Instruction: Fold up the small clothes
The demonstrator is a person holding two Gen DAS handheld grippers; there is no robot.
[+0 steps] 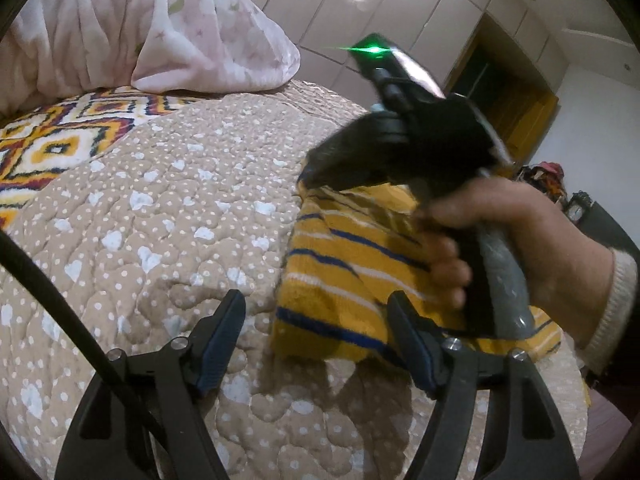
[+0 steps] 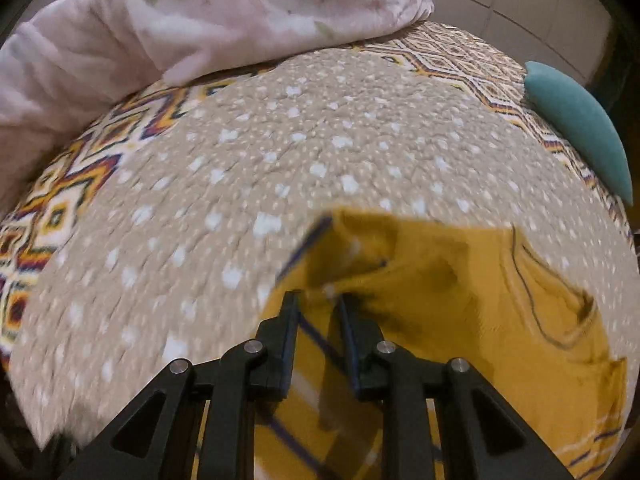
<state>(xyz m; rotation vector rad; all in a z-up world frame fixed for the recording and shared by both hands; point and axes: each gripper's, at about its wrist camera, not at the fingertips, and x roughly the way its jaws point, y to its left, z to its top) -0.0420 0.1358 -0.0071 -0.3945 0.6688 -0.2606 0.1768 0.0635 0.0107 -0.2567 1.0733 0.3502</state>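
— Grippers first: how do they stand?

— Left hand-held gripper (image 1: 316, 334) has its fingers spread wide, with nothing between them. It hangs above the quilt (image 1: 160, 208) on the bed, and its right finger overlaps the near edge of the yellow striped top (image 1: 340, 280).

— And the other one?

— Right hand-held gripper (image 2: 316, 308) is nearly closed, its fingers pinching a raised fold of the top (image 2: 460, 320). From the left wrist camera, its black body (image 1: 400, 148) sits over the cloth, held by the right hand (image 1: 520, 240).

— Where does the top lie?

— On the dotted quilt, toward the bed's near right side. Its stripes run across, slanting slightly. A pink blanket (image 2: 200, 20) is heaped at the far end, and a teal cushion (image 2: 580, 128) lies at the right edge.
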